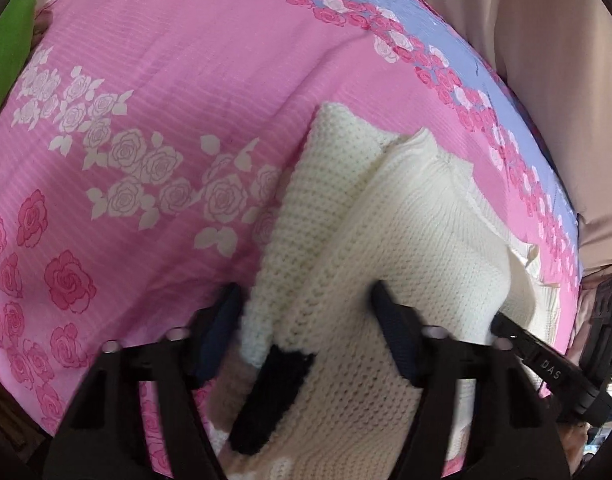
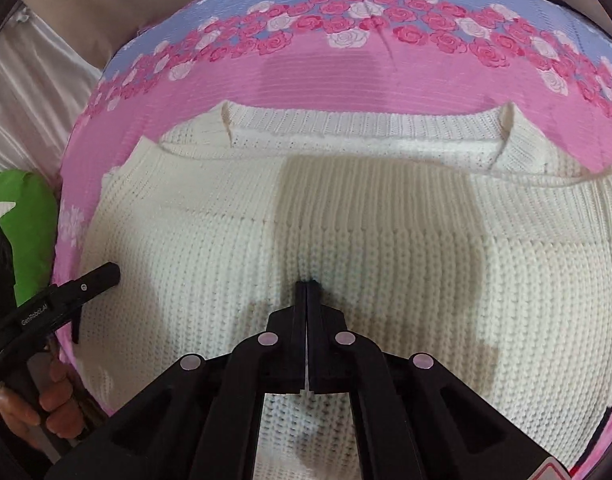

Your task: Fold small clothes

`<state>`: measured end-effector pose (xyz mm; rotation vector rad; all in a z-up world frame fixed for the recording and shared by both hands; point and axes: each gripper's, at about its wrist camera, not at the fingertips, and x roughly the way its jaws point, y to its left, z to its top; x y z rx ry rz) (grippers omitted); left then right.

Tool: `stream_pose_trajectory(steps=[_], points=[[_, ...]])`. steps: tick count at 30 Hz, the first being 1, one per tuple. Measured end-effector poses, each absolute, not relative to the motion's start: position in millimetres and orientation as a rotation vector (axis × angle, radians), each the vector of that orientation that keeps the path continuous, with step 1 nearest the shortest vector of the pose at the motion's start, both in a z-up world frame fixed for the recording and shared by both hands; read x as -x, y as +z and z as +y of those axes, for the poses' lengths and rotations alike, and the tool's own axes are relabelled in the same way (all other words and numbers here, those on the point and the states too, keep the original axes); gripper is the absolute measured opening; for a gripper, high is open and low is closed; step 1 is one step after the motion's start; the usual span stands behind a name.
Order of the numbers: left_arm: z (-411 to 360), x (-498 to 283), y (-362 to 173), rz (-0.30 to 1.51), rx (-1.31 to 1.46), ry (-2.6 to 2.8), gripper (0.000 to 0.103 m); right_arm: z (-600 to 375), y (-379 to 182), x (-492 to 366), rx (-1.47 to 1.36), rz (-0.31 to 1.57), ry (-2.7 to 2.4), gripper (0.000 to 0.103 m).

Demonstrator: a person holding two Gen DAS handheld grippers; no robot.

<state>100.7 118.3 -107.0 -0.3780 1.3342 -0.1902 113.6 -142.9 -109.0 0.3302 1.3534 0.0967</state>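
1. The bed sheet (image 2: 314, 80), pink with roses, is soft and loose; dragging across it could bunch it and skew the fold.
2. The cream knit sweater (image 2: 346, 220) lies on the bed, partly folded. Its thick layers may spring open or slide if released carelessly.
3. The left gripper (image 1: 306, 304) has fingers spread wide around a raised fold, gripping nothing; closing off-centre could catch one layer only.
4. The right gripper (image 2: 308, 282) is closed tight, tips pressed on the knit, apparently holding nothing; yarn could snag.
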Motion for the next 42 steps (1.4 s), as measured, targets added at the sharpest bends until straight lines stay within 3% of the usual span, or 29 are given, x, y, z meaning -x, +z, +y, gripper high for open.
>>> stream_pose_trajectory(steps=[1, 3, 11, 13, 15, 16, 18, 19, 20, 21, 25, 29, 32, 38, 39, 41, 42], points=[[117.8, -101.4, -103.6, 1.343, 0.412, -0.219, 0.028, -143.6, -110.0, -115.1, -0.332, 1.355, 0.101, 0.000], [115.9, -100.2, -89.6, 1.322, 0.421, -0.229, 0.023, -148.5, -112.9, -116.9, -0.366, 1.358, 0.106, 0.000], [8.8, -70.0, 14.8, 1.156, 0.242, -0.602, 0.021, -167.7, -116.2, -106.6, -0.501, 1.328, 0.123, 0.000], [-27.5, -60.7, 20.4, 1.154, 0.177, -0.679, 0.022, -174.6, -108.0, -98.6, -0.538, 1.312, 0.116, 0.000], [-71.9, -51.9, 10.7, 1.177, 0.070, -0.744, 0.026, -189.6, -91.3, -81.0, -0.558, 1.272, 0.084, 0.010], [-93.0, -47.3, 0.9, 1.198, 0.004, -0.772, 0.031, -196.2, -86.5, -73.9, -0.561, 1.262, 0.069, 0.010], [-103.7, -41.1, -5.6, 1.224, -0.029, -0.783, 0.031, -223.6, -77.8, -49.0, -0.582, 1.242, 0.003, 0.010], [-98.0, -39.6, -2.5, 1.223, 0.010, -0.786, 0.042, -239.4, -75.1, -35.2, -0.594, 1.236, -0.044, 0.011], [-90.8, -37.8, 1.6, 1.215, 0.035, -0.784, 0.052, -250.0, -72.4, -24.6, -0.597, 1.231, -0.081, 0.014], [-81.2, -37.3, 5.7, 1.204, 0.054, -0.776, 0.071, -261.6, -68.1, -12.5, -0.592, 1.227, -0.121, 0.018], [-32.6, -41.1, 10.5, 1.183, 0.064, -0.709, 0.075, -285.6, -47.6, 20.4, -0.598, 1.189, -0.196, 0.044], [9.5, -47.0, -18.9, 1.257, 0.039, -0.583, 0.074, -287.3, -37.8, 21.0, -0.725, 1.136, -0.119, 0.070], [29.7, -48.1, -26.6, 1.280, 0.057, -0.529, 0.074, -268.0, -51.0, -1.2, -0.807, 1.163, -0.049, 0.072], [47.9, -38.0, -15.7, 1.226, 0.040, -0.532, 0.075, -225.7, -83.1, -43.0, -0.640, 1.334, -0.105, 0.072], [46.9, -37.2, -14.2, 1.220, 0.036, -0.540, 0.075, -221.7, -82.1, -45.1, -0.623, 1.328, -0.100, 0.060], [43.5, -34.3, -10.5, 1.205, 0.024, -0.558, 0.075, -213.4, -74.4, -49.5, -0.644, 1.304, -0.024, 0.024], [39.7, -32.9, -8.3, 1.197, 0.017, -0.568, 0.075, -212.5, -67.3, -50.8, -0.665, 1.287, -0.006, 0.020]])
